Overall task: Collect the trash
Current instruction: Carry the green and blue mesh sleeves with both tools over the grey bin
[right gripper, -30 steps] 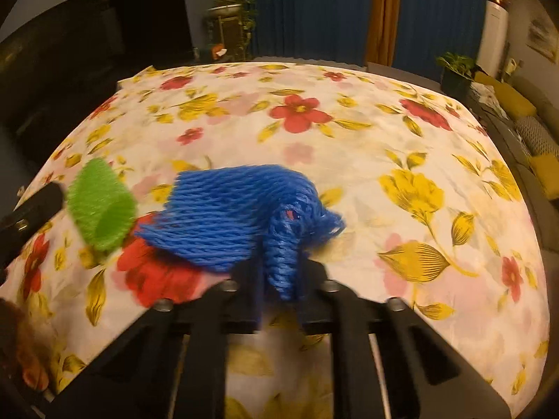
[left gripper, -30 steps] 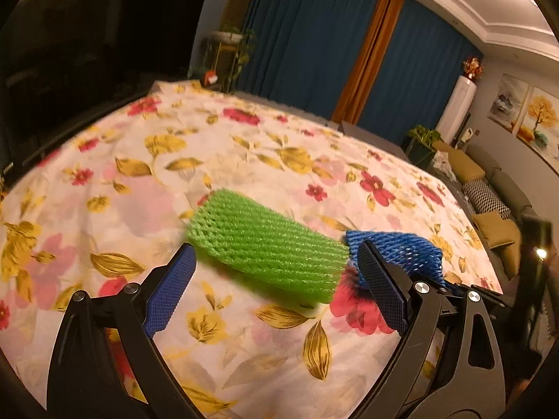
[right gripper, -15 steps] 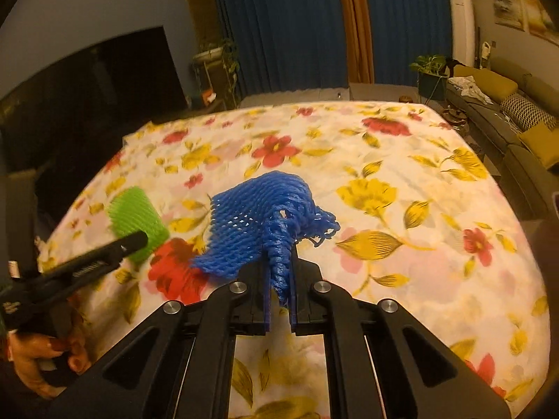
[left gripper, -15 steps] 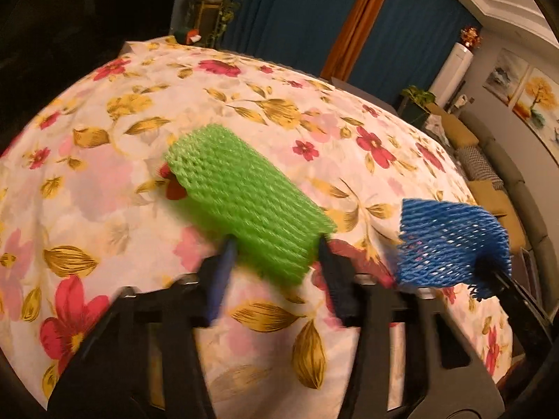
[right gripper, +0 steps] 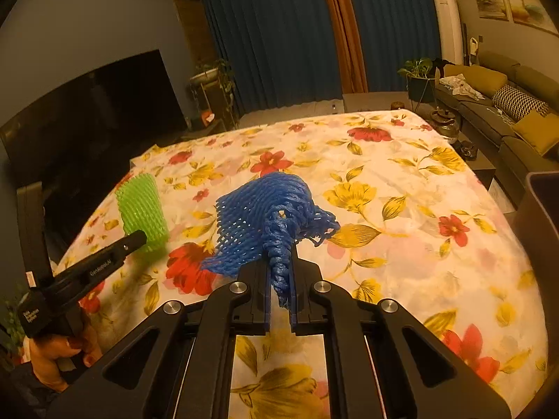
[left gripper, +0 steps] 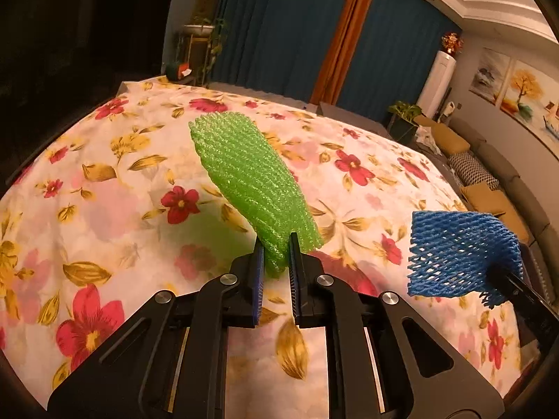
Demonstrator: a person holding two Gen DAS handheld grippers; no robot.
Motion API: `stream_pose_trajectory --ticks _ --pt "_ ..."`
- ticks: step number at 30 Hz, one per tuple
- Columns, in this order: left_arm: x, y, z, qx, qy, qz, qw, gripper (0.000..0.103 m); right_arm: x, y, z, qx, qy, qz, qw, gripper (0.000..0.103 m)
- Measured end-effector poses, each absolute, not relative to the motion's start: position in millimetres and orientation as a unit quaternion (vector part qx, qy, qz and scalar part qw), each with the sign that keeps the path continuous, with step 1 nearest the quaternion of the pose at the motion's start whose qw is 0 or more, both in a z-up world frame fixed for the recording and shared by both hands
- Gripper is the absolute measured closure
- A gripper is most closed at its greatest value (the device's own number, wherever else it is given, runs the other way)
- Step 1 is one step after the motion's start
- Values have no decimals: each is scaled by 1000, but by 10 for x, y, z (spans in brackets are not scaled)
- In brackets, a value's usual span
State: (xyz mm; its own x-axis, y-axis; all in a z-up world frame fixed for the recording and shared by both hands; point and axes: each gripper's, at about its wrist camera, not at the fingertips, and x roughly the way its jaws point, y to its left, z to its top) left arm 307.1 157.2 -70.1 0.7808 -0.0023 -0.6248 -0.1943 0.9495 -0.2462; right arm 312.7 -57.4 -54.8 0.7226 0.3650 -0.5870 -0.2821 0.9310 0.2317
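Note:
A green foam net sleeve [left gripper: 251,181] stands tilted up off the flowered cloth, its near end pinched between the blue pads of my left gripper [left gripper: 276,255], whose jaws are still closing on it. From the right wrist view the same green net [right gripper: 141,206] juts from the left gripper [right gripper: 136,239], held by a hand [right gripper: 59,352]. A blue foam net [right gripper: 258,216] hangs bunched and twisted in my right gripper [right gripper: 281,279], which is shut on it above the cloth. In the left wrist view the blue net [left gripper: 457,251] floats at the right.
The flowered cloth [left gripper: 104,209] covers a broad table. A dark screen [right gripper: 87,111] stands beyond the left side. A sofa with cushions [right gripper: 506,104] runs along the right. A dark container's rim [right gripper: 541,209] shows at the right edge.
The left gripper's jaws went from wide open around the green net to pinching its end, and the net now tilts up. The right gripper rose with the blue net and rolled.

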Motion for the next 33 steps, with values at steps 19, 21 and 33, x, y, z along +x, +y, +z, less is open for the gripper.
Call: stream_pose_trajectory --ticks 19,21,33 --pt "2303 363 30 -49 240 -32 969 91 2325 -1480 -28 85 250 146 953 95" --pt "2247 170 93 -40 233 -48 970 91 2245 -1590 11 88 244 138 956 95" --pt "2170 -975 281 10 216 -140 966 91 1855 -2517 199 108 198 51 973 95"
